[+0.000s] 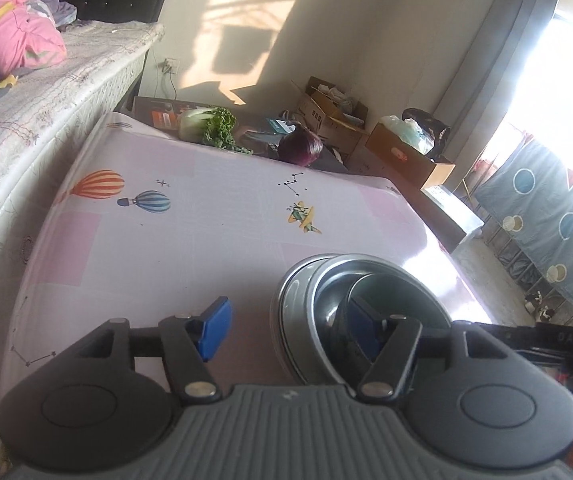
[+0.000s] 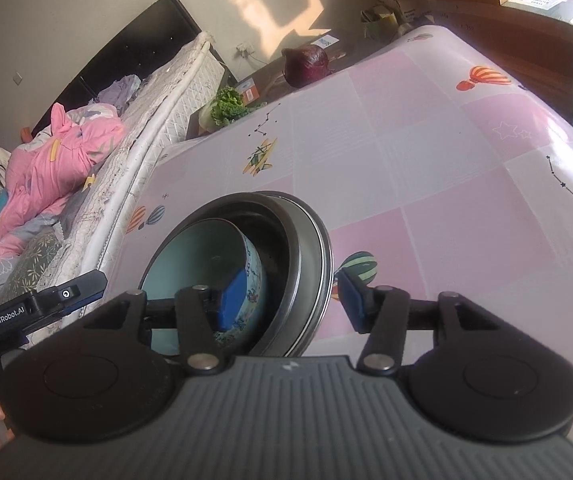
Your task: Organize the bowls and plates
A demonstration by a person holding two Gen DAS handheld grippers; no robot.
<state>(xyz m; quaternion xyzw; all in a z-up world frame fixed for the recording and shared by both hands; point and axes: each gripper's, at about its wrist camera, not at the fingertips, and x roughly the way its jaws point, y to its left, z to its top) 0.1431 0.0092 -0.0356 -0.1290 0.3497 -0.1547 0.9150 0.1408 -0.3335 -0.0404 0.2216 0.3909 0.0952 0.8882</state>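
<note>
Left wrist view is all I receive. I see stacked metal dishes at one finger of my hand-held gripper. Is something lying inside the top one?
Observer: Yes. A teal bowl with a patterned outer wall sits inside the metal dishes.
Operator: Where is the right hand-held gripper?
Observer: The right hand-held gripper is open and straddles the rims, with one finger inside the teal bowl and the other outside the metal dishes.
Operator: Does the outer finger touch the metal?
Observer: No. A thin strip of the tablecloth shows between them.
</note>
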